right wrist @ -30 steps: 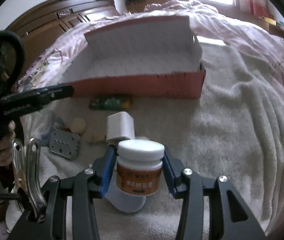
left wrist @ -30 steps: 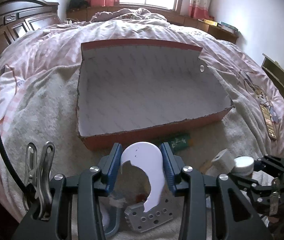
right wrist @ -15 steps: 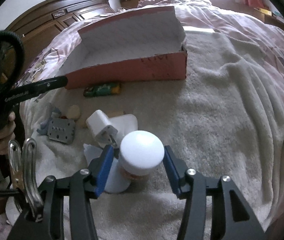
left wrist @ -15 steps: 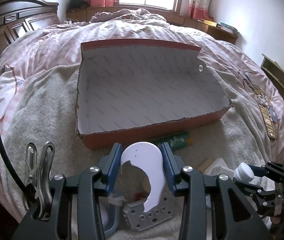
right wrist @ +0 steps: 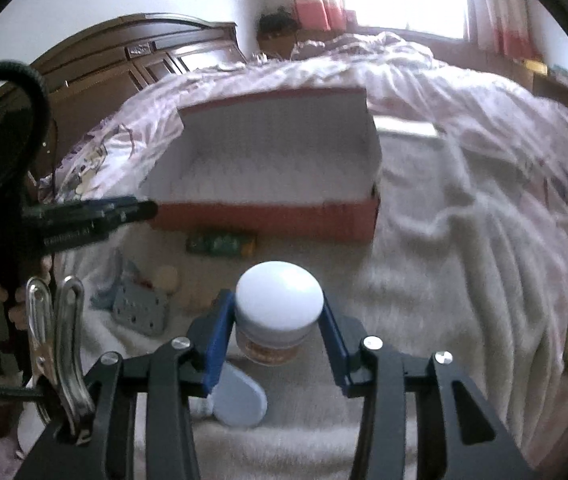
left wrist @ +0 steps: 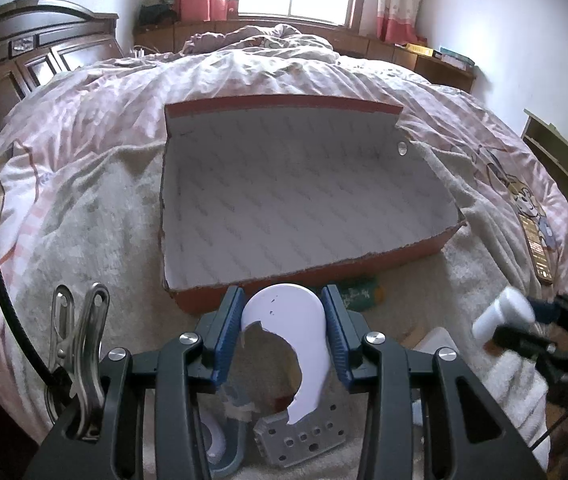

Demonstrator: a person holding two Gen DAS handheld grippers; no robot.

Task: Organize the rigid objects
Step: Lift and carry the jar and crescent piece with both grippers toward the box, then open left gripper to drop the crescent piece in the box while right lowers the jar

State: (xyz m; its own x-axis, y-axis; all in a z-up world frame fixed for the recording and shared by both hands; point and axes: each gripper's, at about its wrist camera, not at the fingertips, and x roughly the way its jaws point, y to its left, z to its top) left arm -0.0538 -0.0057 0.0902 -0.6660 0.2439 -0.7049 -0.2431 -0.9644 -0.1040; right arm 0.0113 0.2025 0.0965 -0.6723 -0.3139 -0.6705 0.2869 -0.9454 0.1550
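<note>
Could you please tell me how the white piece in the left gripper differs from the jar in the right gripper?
The white piece is a thin, flat, curved plate with a broken-looking inner edge; the jar is a squat round tub. The piece is plain white all over; the jar has a white lid over an orange label. The piece stands on edge; the jar tilts, lid toward the camera. Both sit between blue pads, short of the red box; the right gripper's jaws are closing.

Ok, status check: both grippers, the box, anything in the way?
Left gripper clamped on white curved piece. Right gripper closing on white-lidded jar, off the blanket. Red box open, nothing inside. Path clear; green packet by its front wall.
</note>
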